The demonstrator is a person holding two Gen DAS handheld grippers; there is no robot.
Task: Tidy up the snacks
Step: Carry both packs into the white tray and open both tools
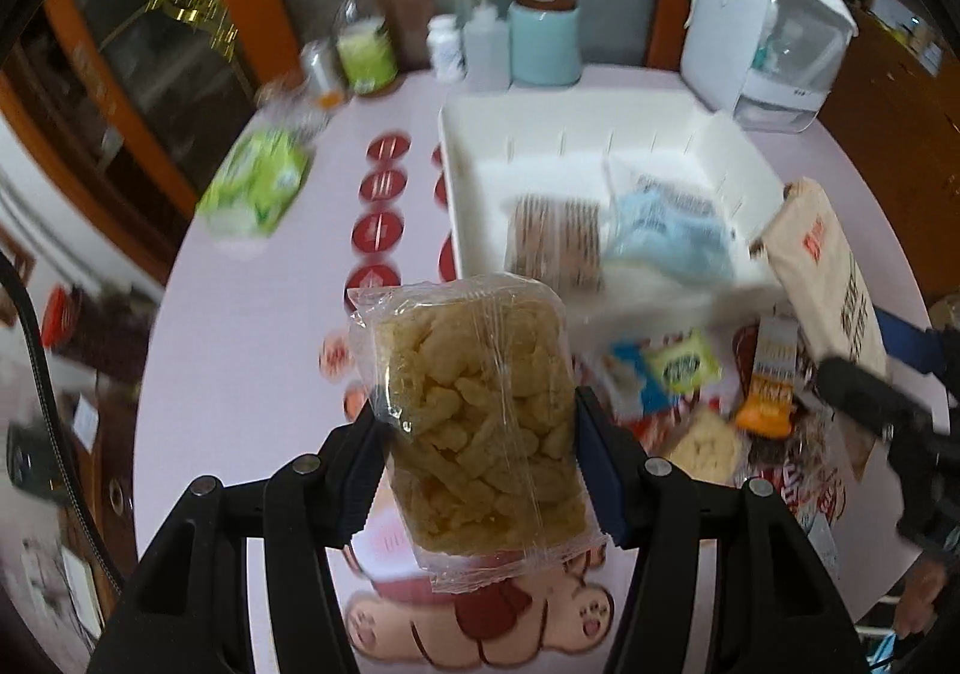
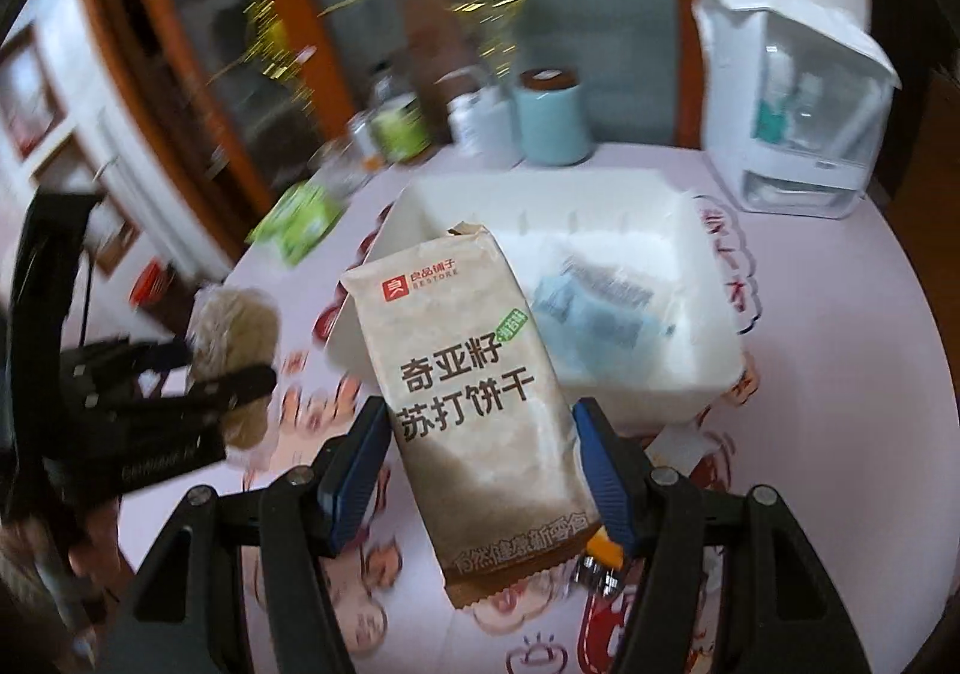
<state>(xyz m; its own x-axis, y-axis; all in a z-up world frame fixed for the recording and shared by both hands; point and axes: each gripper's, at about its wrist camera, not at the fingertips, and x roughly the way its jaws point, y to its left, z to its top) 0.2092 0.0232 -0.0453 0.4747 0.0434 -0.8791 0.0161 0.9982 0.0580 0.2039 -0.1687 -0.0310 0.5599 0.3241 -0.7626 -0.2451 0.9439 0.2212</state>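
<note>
Left hand-held gripper (image 1: pixel 474 428) is clamped on a clear puff pack (image 1: pixel 474 410), right hand-held gripper (image 2: pixel 480 446) on a cracker pack (image 2: pixel 474 404). White bin (image 1: pixel 474 134) ahead holds two snacks; several lie loose (image 1: pixel 678 368) right of the left one.

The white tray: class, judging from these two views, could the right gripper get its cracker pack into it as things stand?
Probably yes. The right gripper holds the cracker pack just short of the white tray, whose top is open; the left gripper sits off to the side.

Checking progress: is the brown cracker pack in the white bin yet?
Out. The brown cracker pack is clamped in the right gripper, held in front of the white bin.
</note>
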